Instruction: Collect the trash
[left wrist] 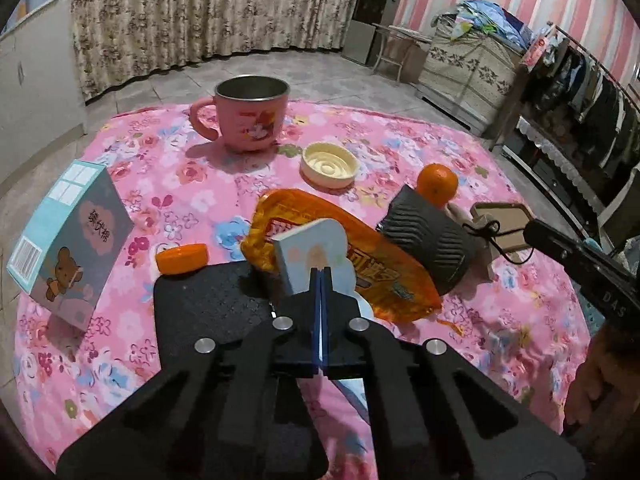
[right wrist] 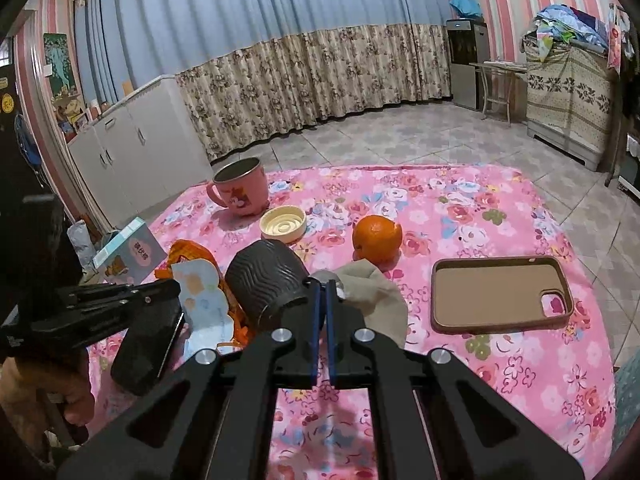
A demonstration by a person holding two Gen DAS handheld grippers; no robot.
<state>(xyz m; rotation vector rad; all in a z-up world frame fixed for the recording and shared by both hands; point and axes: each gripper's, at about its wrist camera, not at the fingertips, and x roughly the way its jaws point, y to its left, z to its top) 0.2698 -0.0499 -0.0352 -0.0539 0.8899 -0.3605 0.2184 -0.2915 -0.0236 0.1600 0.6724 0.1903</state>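
Left wrist view: our left gripper [left wrist: 321, 270] is clamped on the pale blue wrapper [left wrist: 310, 258], a thin printed piece standing up from the jaws, long axis running away from us. Just behind it, overlapping, lies the orange snack bag [left wrist: 344, 256], long axis slanting from upper left to lower right. The dark ribbed cup [left wrist: 428, 240] lies on its side right of the bag, touching it. An orange cap [left wrist: 182, 258] sits on the pink floral tablecloth [left wrist: 160, 200], left of the bag. The pink mug [left wrist: 250, 118] stands upright at the far side, looks empty. The cream lid [left wrist: 330, 164] lies open side up, nothing in it.

Right wrist view: our right gripper [right wrist: 323, 286] has its jaws together at the rim of the ribbed cup [right wrist: 266, 276]; we can't tell if the rim is pinched. The cup's mouth faces us; its contents are hidden. A beige cloth [right wrist: 376, 292] lies beside it, with an orange [right wrist: 377, 238] beyond. The phone case [right wrist: 500, 292] is off to the right, empty. The wrapper [right wrist: 202, 292] and bag sit left of the cup, so the left hand is nearer. We see no bin.
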